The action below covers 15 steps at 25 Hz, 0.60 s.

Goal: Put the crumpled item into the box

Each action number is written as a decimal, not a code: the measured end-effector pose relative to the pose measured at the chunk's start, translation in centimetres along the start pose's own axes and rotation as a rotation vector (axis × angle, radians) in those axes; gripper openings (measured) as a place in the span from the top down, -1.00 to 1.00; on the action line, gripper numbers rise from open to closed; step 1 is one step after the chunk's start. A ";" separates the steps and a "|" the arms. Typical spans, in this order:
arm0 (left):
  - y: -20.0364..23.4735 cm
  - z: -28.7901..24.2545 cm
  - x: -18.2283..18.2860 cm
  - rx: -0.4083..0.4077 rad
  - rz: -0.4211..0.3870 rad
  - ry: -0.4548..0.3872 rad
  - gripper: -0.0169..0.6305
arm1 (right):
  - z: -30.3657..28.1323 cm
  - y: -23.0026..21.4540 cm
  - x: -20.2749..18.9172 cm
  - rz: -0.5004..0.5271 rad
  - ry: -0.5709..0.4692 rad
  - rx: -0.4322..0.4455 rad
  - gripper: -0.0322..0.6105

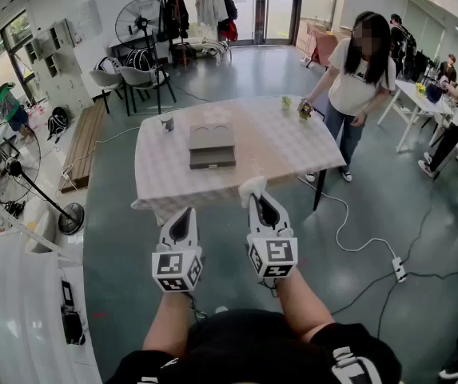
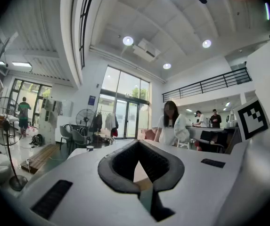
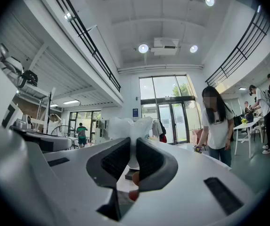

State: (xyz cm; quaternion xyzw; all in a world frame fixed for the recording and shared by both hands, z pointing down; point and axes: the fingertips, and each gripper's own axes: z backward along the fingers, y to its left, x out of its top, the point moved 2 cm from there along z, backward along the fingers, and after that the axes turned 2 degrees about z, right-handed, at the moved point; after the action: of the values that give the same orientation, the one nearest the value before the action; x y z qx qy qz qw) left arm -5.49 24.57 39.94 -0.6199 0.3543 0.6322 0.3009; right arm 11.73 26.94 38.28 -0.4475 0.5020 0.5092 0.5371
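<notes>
The bench [image 1: 292,154] stands on a grey floor [image 1: 236,74] and is draped in a pale checked cloth [image 1: 165,182] that hangs over its edges. A flat grey-brown box [image 1: 212,146] lies near its middle. A small cup [image 1: 168,123] stands toward the far left corner. Two small green-and-yellow things [image 1: 286,102] sit at the far right corner, with a standing person's hand [image 1: 312,102] at the right one.

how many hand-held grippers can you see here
2. The left hand-held gripper is low centre in the head view, shut and empty. The right hand-held gripper beside it is shut on the white crumpled item. None seems hidden.
</notes>
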 end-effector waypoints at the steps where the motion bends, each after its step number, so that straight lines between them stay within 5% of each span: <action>1: 0.0 -0.2 0.0 -0.005 -0.002 0.002 0.96 | -0.1 0.2 -0.1 0.000 0.002 0.001 0.78; 15: -0.2 -2.0 0.3 -0.016 0.001 0.007 0.96 | -1.0 0.0 0.3 -0.026 -0.028 0.009 0.78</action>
State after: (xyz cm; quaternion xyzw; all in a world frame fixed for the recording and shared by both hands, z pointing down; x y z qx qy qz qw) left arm -4.19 23.05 39.67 -0.6242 0.3507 0.6331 0.2942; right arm 11.59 25.99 37.84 -0.4444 0.4909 0.5061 0.5526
